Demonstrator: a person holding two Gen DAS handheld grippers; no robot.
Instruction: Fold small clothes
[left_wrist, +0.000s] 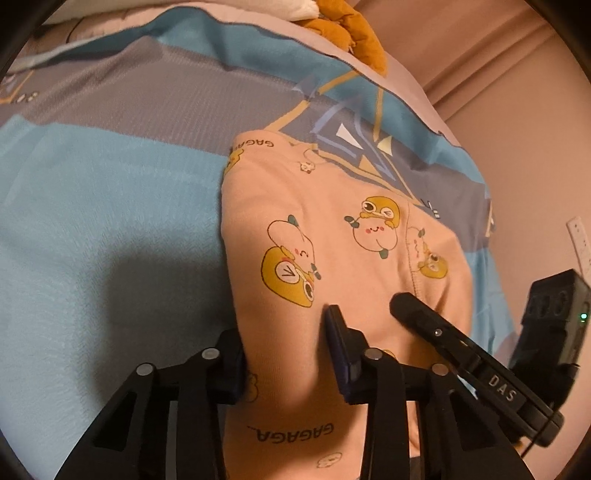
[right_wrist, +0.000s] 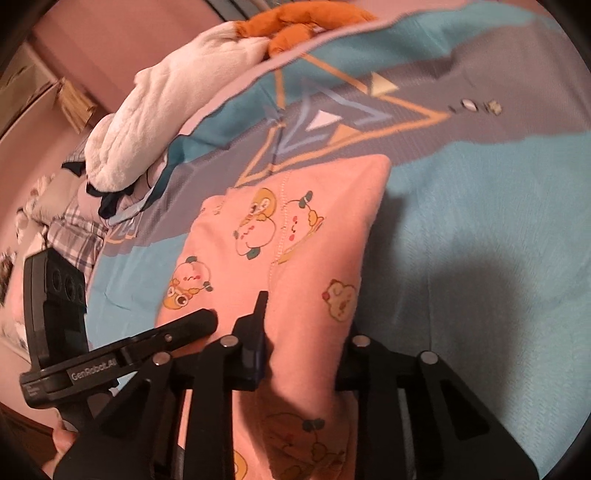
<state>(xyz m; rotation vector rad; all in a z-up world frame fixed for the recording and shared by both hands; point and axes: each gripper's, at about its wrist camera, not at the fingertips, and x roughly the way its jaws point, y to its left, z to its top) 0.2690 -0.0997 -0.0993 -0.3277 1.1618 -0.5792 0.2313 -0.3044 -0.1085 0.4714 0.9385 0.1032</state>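
A small pink garment (left_wrist: 332, 251) printed with yellow cartoon figures and "GAGAGA" lies on the blue and grey bedspread (left_wrist: 92, 221). It also shows in the right wrist view (right_wrist: 295, 251). My left gripper (left_wrist: 284, 332) has its fingers spread, one on each side of the garment's near left part; the cloth runs between them. My right gripper (right_wrist: 306, 325) likewise straddles the garment's near right part, fingers apart. The right gripper's finger (left_wrist: 424, 314) reaches in from the right in the left wrist view. The left gripper's finger (right_wrist: 184, 328) shows at the left in the right wrist view.
A white fluffy blanket (right_wrist: 155, 122) and an orange cloth (right_wrist: 295, 22) lie at the bed's far edge. Plaid and dark clothes (right_wrist: 81, 229) lie at the left. The pink wall (left_wrist: 517, 92) is beyond the bed. The bedspread (right_wrist: 480, 221) extends right.
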